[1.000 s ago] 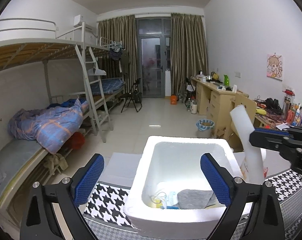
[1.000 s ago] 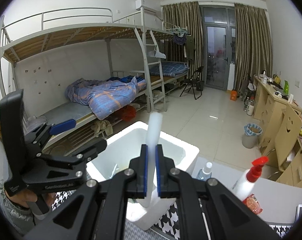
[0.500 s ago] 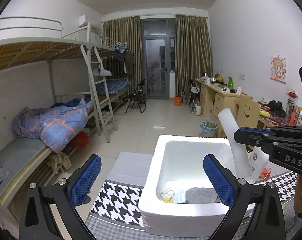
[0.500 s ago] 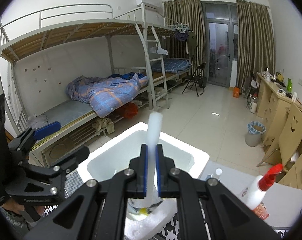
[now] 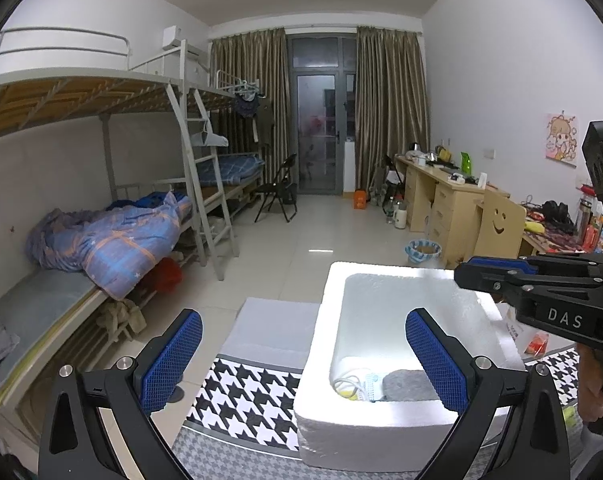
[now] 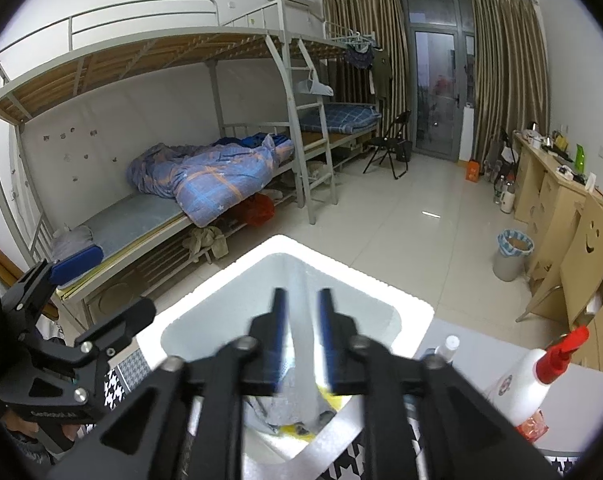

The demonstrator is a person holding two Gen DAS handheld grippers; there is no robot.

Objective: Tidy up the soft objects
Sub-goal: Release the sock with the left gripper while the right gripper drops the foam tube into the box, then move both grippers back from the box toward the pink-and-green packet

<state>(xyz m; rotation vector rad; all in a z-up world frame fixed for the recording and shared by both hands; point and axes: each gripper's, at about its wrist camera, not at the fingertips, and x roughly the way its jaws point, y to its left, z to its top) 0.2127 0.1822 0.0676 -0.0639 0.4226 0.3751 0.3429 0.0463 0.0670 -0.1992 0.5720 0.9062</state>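
A white foam box [image 5: 385, 428] stands on the houndstooth-patterned table; it also shows in the right wrist view [image 6: 225, 296]. Inside lie a grey soft pad [image 5: 405, 384], a white cable and a yellow item [image 5: 347, 390]. My left gripper [image 5: 301, 356] is open and empty, in front of the box's near left side. My right gripper [image 6: 301, 320] hangs over the box with its jaws parted; a blurred pale foam strip [image 6: 301, 336] shows between them, falling into the box. The right gripper also shows in the left wrist view [image 5: 501, 276].
A white spray bottle with a red trigger [image 6: 529, 380] and a small clear bottle [image 6: 447, 346] stand right of the box. A grey foam sheet [image 5: 273, 332] lies behind the box's left side. Bunk beds stand at left, desks at right.
My right gripper was shut on an upright white foam strip; now its jaws have parted and the strip has dropped towards the box. The left gripper has shifted left a little.
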